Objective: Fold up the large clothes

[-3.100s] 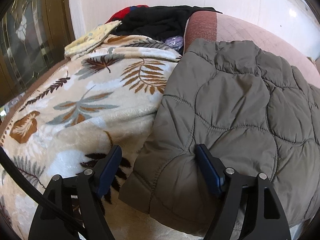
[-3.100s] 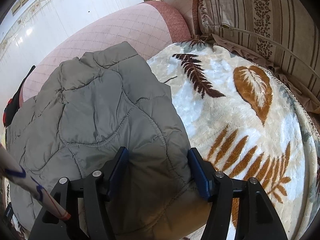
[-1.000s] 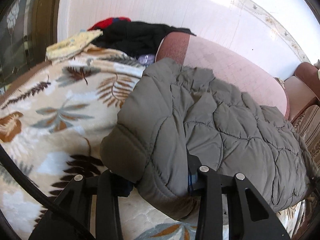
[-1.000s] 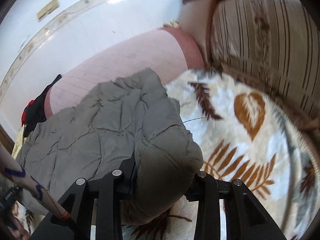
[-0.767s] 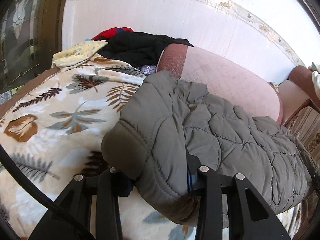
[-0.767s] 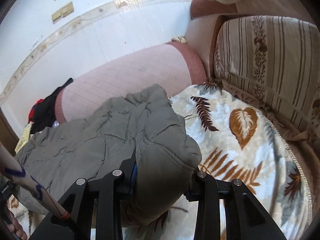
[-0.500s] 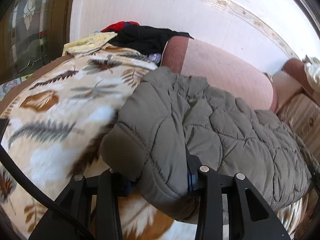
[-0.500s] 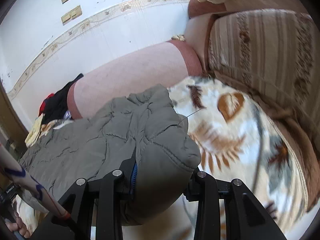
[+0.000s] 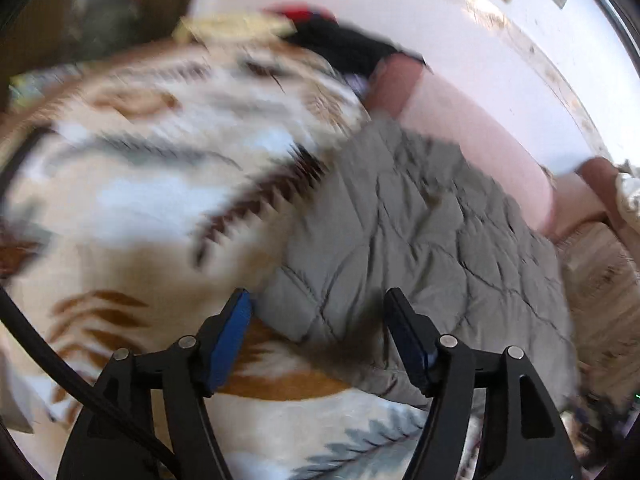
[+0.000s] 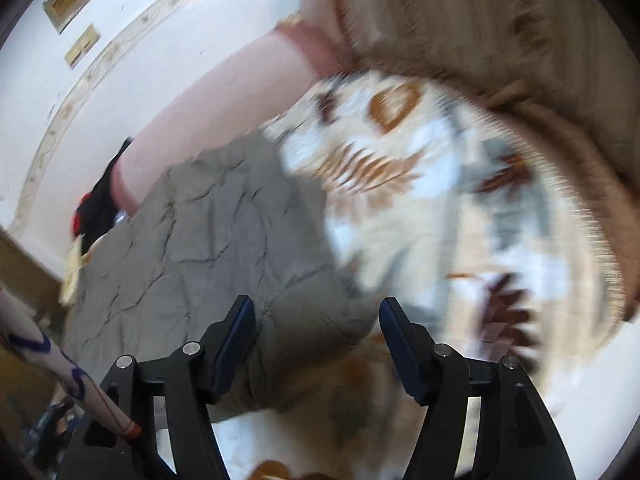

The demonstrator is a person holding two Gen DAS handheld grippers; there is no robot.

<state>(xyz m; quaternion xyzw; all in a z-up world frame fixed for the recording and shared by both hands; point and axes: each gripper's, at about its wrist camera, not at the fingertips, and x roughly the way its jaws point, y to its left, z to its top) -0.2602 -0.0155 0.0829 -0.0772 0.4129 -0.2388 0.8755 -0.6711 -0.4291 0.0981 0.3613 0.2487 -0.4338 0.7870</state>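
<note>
Fingers of the left gripper, black with blue pads, stand wide apart above the near edge of the grey quilted padded jacket, holding nothing; the jacket's corner lies between and beyond them. The right gripper is likewise spread, its blue-padded fingers either side of a rounded corner of the same jacket, with no clamp on the fabric.

The jacket lies flat on the cream fleece blanket with brown and grey leaf print, which shows on both sides of it and in front of it, under the fingers; much of the blanket is smeared by motion blur. Behind the jacket rises the pink quilted sofa back. To the jacket's far left, at the end of that pink back, sits a heap of black and red clothes with a pale yellow cloth beside it. On the jacket's right side stands a striped brown cushion. Farthest back is the white wall with a patterned border strip.
</note>
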